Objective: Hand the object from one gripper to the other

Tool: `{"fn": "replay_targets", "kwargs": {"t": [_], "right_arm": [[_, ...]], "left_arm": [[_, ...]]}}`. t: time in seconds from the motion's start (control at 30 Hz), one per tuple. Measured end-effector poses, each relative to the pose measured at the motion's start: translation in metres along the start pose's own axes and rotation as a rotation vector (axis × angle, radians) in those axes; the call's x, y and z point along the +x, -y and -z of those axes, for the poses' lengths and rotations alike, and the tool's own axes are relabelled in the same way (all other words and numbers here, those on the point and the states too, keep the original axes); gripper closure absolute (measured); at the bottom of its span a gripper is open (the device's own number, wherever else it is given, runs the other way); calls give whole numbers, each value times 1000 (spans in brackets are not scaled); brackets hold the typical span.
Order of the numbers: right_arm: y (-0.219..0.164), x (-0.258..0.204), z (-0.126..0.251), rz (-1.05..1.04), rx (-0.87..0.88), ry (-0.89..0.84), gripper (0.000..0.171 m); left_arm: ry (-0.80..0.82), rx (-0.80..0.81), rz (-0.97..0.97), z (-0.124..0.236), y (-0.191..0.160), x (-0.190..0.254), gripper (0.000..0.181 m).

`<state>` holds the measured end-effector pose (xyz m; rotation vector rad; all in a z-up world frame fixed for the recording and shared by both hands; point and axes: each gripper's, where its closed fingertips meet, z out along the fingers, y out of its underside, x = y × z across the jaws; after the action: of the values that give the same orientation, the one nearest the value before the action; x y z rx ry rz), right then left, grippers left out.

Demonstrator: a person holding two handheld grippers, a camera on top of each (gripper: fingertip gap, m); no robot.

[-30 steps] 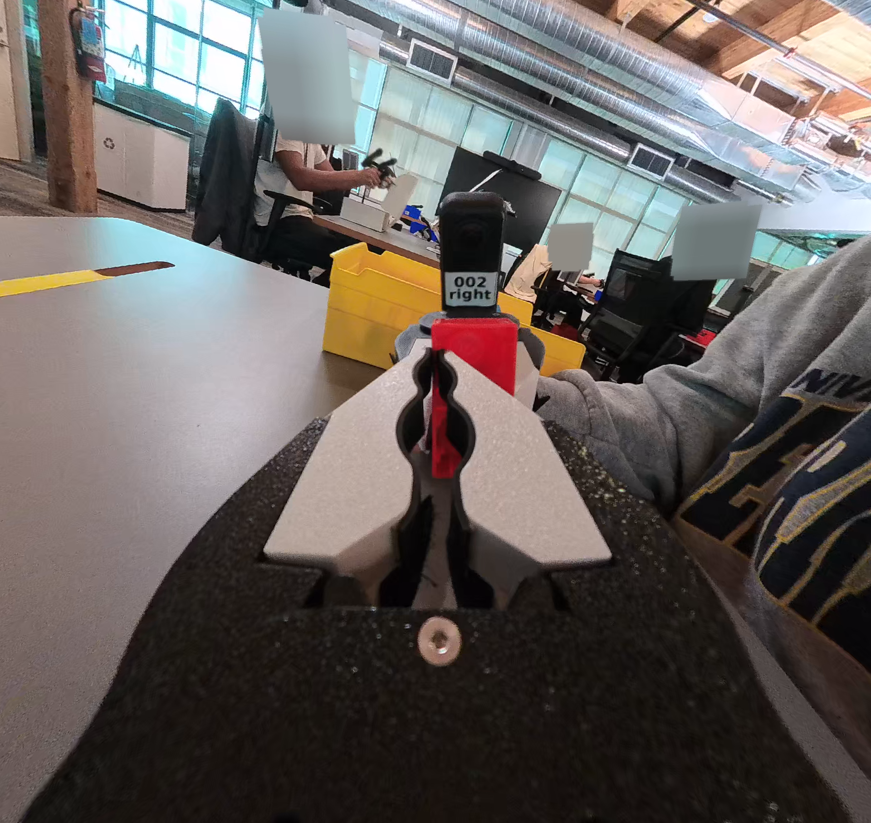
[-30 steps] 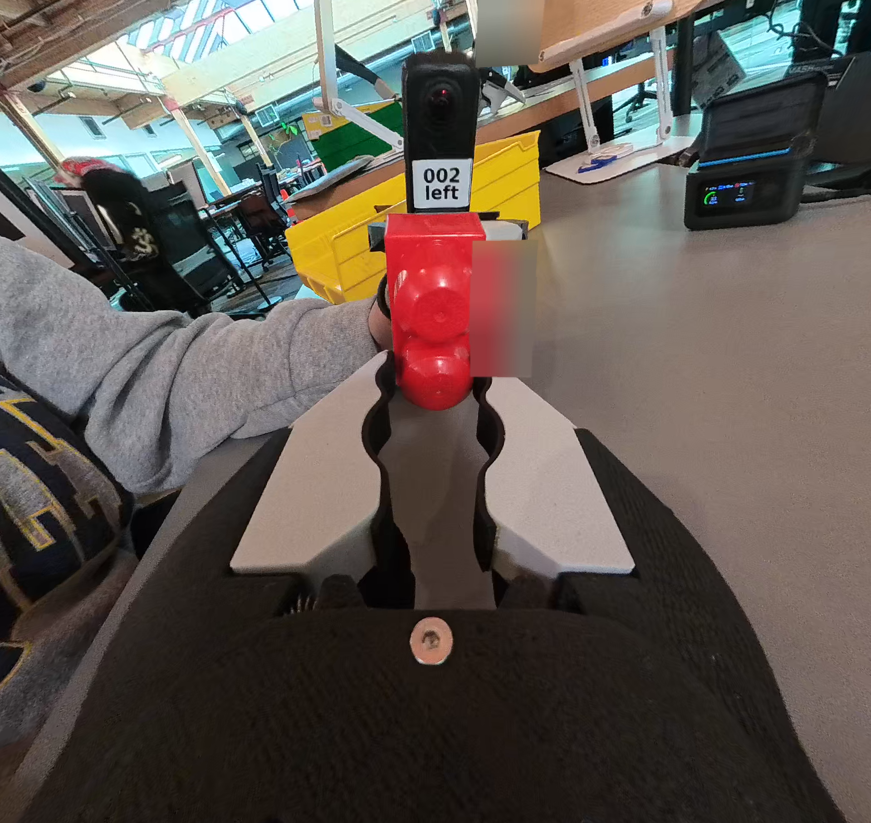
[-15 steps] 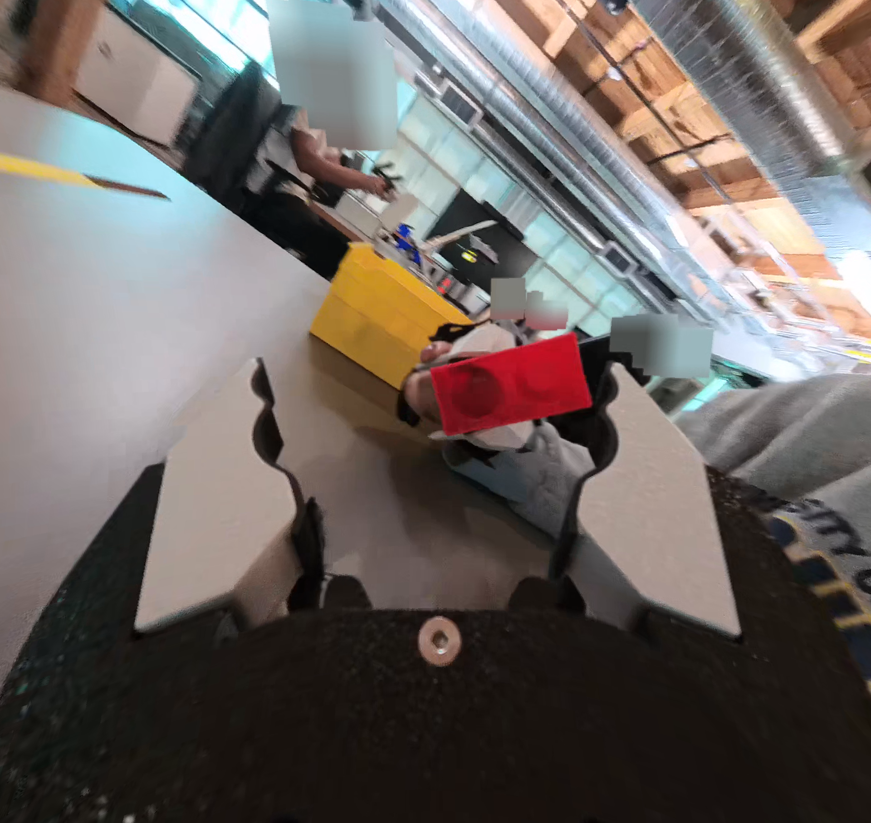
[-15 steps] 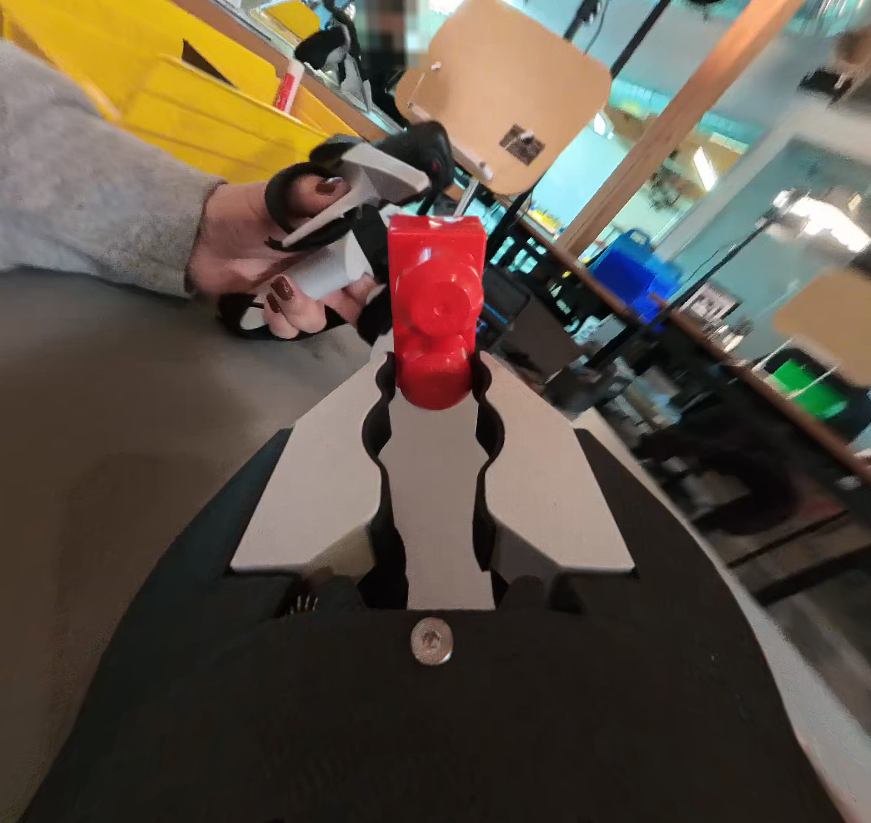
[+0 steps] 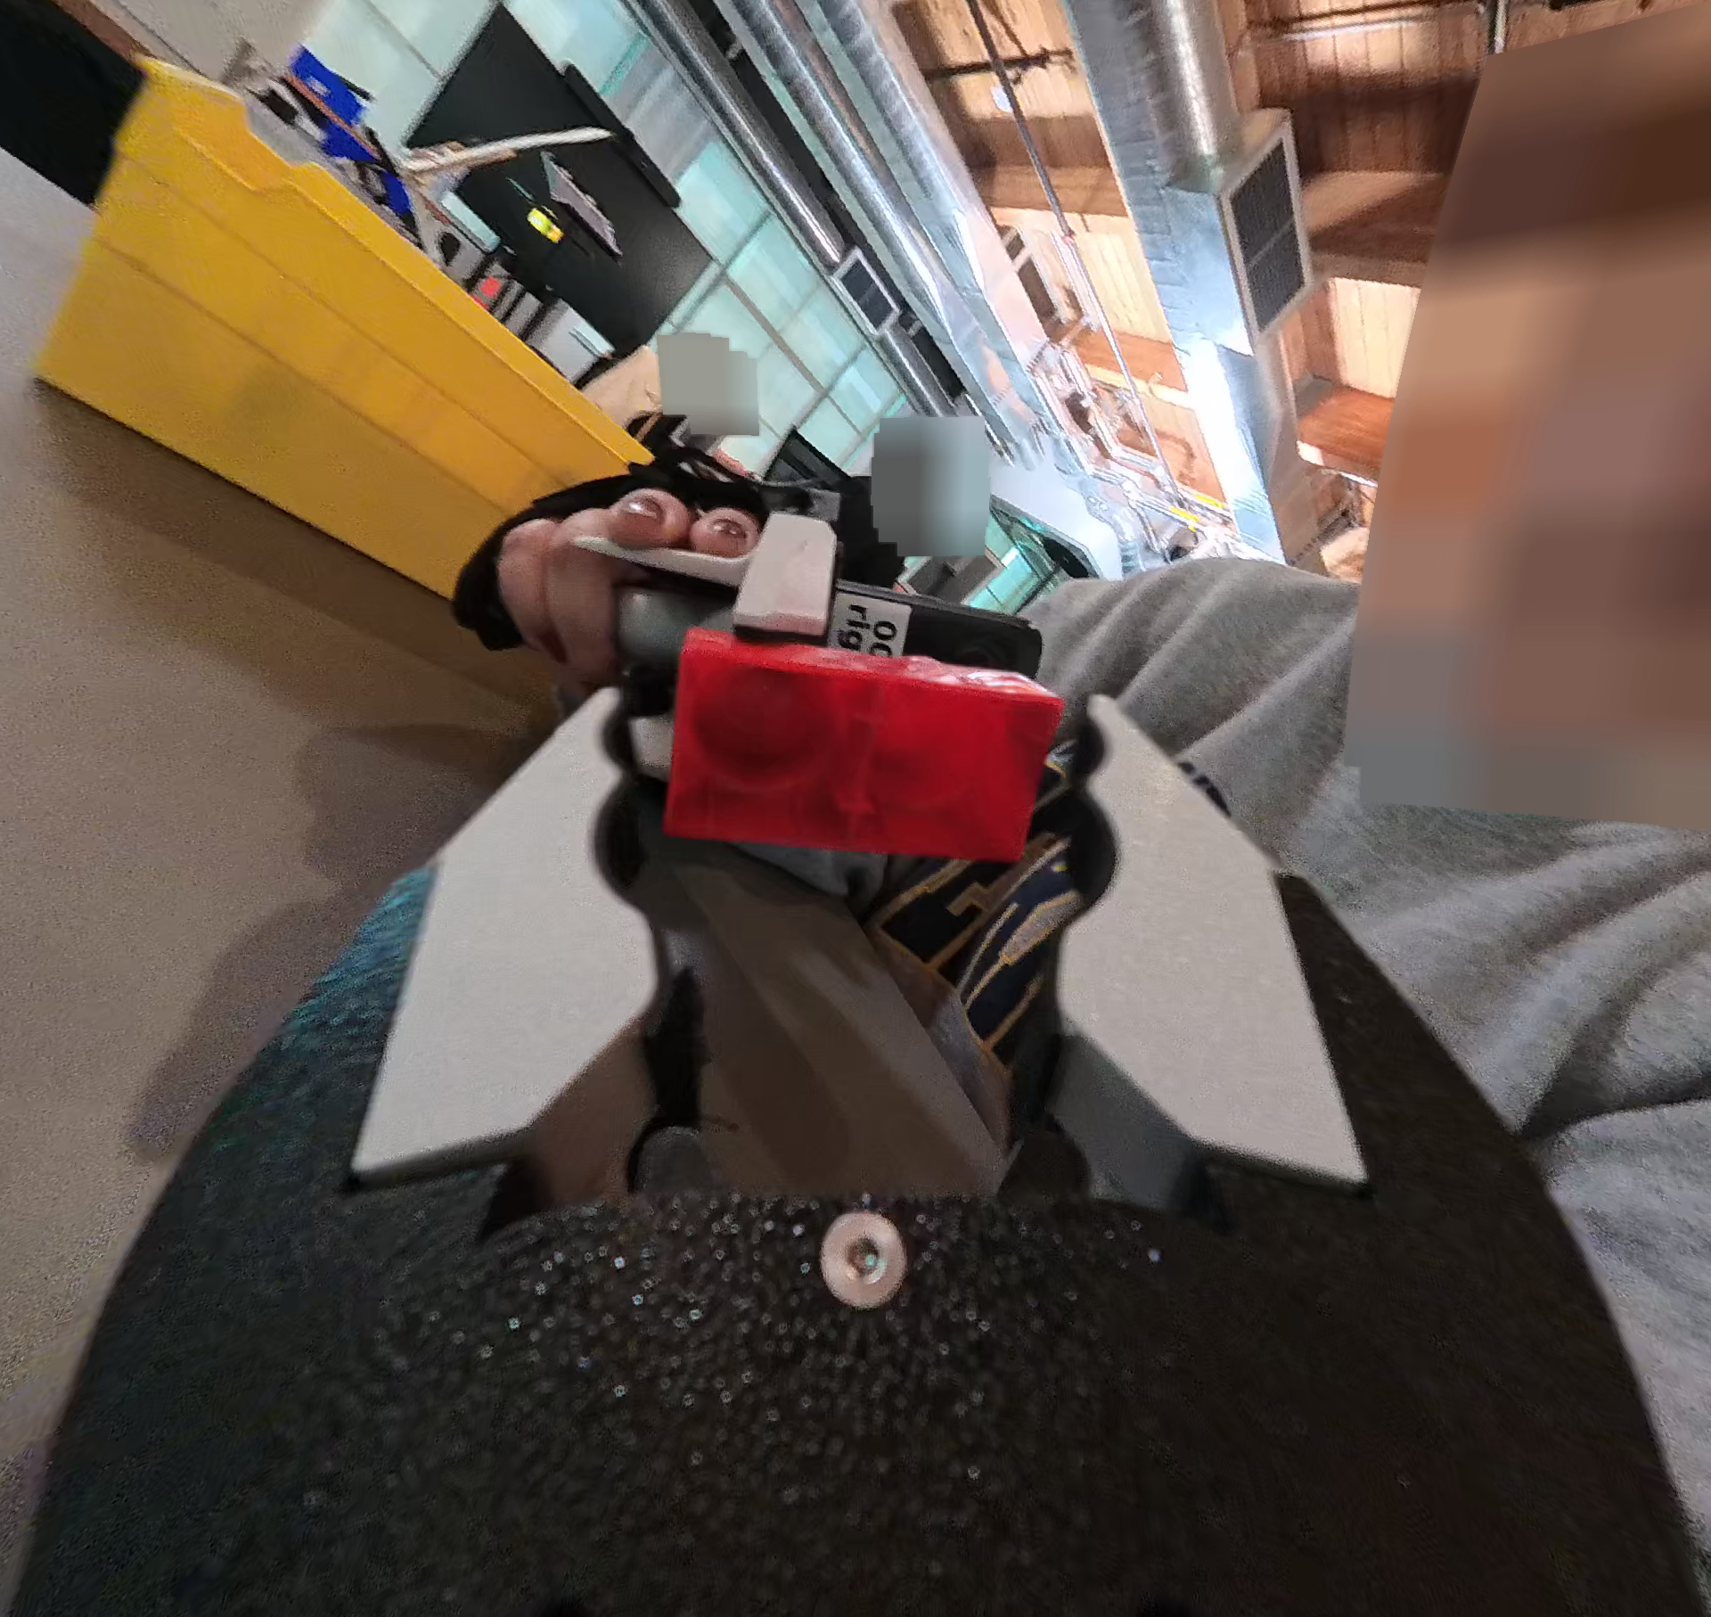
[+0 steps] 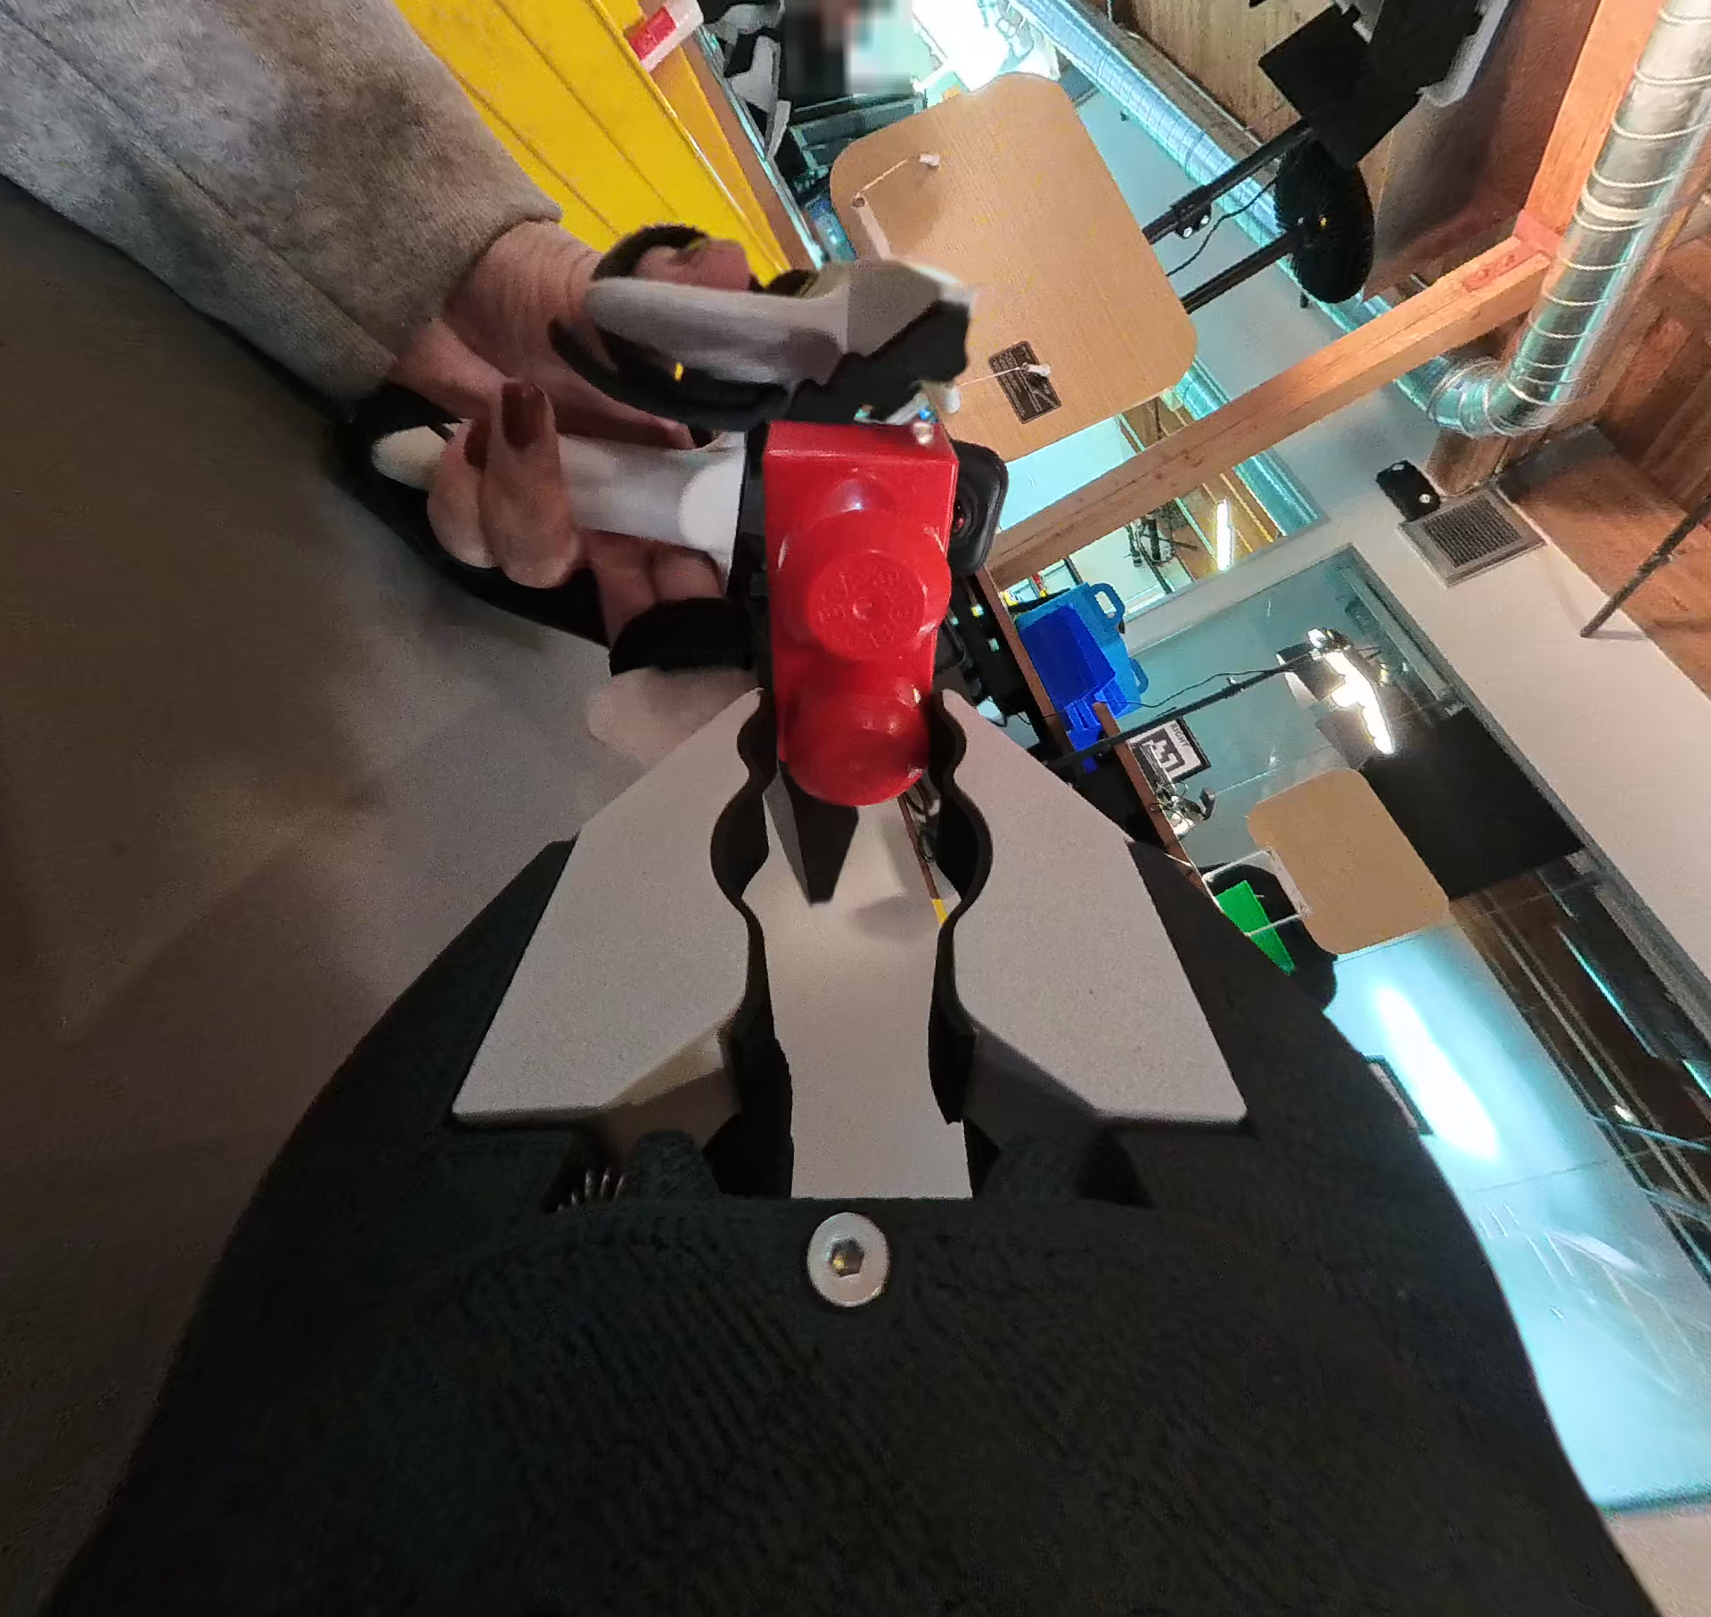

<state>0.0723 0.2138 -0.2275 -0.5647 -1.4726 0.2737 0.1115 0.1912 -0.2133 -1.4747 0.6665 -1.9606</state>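
A red two-stud brick (image 6: 856, 572) is pinched at its near end between my right gripper's (image 6: 852, 711) grey fingertips, studs facing the camera. In the left wrist view the same brick (image 5: 861, 776) lies crosswise between my left gripper's (image 5: 847, 739) open fingertips, with a small gap on each side. The hand on the right gripper (image 5: 565, 572) shows just beyond the brick. In the right wrist view the hand on the left gripper (image 6: 518, 443) shows behind the brick. Both grippers are raised above the table and rolled to one side.
The grey table (image 5: 185, 693) lies below and also shows in the right wrist view (image 6: 185, 646). Stacked yellow bins (image 5: 278, 322) stand at its far side, also seen in the right wrist view (image 6: 574, 44). The person's grey sleeve (image 5: 1389, 832) is close on the right. Both grippers' tips are close together, under 4 cm apart.
My left gripper opened and let go of the brick; it stayed in my right gripper. Both grippers rolled over, and my left fingers now bracket the brick more closely than half a second ago.
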Motion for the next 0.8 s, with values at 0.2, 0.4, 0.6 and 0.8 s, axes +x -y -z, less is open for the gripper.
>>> {"fn": "replay_targets", "kwargs": {"t": [0.2,0.4,0.6,0.8], "right_arm": [[2,5,-1,-77,6,-33,137],[-19,31,4,-618,2,-21,116],[-13,45,6,-1433,218,171,115],[-22,29,1,-1377,62,201,110]], "left_arm": [[80,-3,-130,2,4,-5,103],[535,226,-577,45,57,-22,104],[1018,85,-1148,55,70,-20,104],[1300,-312,-1453,43,55,-49,104]]}}
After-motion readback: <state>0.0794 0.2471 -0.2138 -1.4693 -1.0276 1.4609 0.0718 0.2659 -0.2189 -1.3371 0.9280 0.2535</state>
